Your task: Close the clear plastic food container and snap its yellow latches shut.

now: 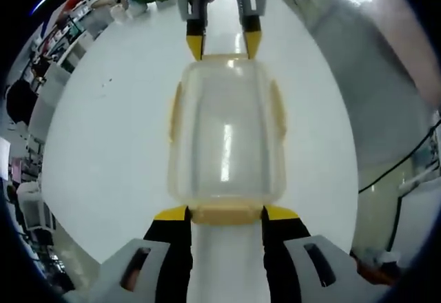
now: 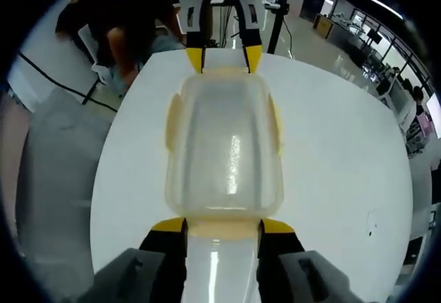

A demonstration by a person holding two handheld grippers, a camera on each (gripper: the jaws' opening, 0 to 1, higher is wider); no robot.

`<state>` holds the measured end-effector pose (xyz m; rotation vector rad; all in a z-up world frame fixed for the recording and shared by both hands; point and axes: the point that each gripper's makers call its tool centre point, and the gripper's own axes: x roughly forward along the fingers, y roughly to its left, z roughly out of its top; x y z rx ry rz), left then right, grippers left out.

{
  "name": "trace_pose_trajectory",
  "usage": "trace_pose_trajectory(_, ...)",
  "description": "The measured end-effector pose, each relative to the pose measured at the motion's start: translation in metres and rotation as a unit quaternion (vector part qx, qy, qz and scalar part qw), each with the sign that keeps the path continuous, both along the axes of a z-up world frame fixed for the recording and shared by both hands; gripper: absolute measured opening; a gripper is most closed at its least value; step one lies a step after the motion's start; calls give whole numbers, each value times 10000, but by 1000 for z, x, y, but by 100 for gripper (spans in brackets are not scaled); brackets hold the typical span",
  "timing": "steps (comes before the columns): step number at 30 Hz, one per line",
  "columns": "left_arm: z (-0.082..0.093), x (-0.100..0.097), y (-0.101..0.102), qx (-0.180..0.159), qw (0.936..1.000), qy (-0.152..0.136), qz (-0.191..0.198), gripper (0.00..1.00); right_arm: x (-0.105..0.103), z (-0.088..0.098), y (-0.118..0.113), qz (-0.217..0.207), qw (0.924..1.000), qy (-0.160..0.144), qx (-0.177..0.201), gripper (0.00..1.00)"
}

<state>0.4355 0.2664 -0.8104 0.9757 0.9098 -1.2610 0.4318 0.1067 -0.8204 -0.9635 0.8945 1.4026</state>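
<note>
The container (image 1: pixel 226 134) is seen lying on the white tabletop (image 1: pixel 103 151) with its lid on, lengthwise between the two tongs. In the left gripper view, the left tongs (image 1: pixel 226 213) are spread open at the near end, their yellow tips set at either side of the yellow end latch (image 1: pixel 226 214). The right tongs (image 1: pixel 224 45) are seen at the far end, also open, tips against the far edge. In the right gripper view, the right tongs (image 2: pixel 222 226) flank the near latch (image 2: pixel 222 228). Yellow side latches (image 1: pixel 278 110) are seen along the long sides. A seated person (image 2: pixel 117 27) is seen beyond the tabletop.
</note>
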Motion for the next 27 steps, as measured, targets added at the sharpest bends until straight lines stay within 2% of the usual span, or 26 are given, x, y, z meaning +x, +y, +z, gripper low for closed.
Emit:
trace_pose_trajectory(12, 6, -3, -23, -68, 10000, 13, -29, 37, -4, 5, -25, -10, 9999, -6, -102, 37)
trace_pose_trajectory(27, 5, -2, -70, -188, 9996, 24, -200, 37, -8, 3, -70, -173, 9996, 50, -224, 37)
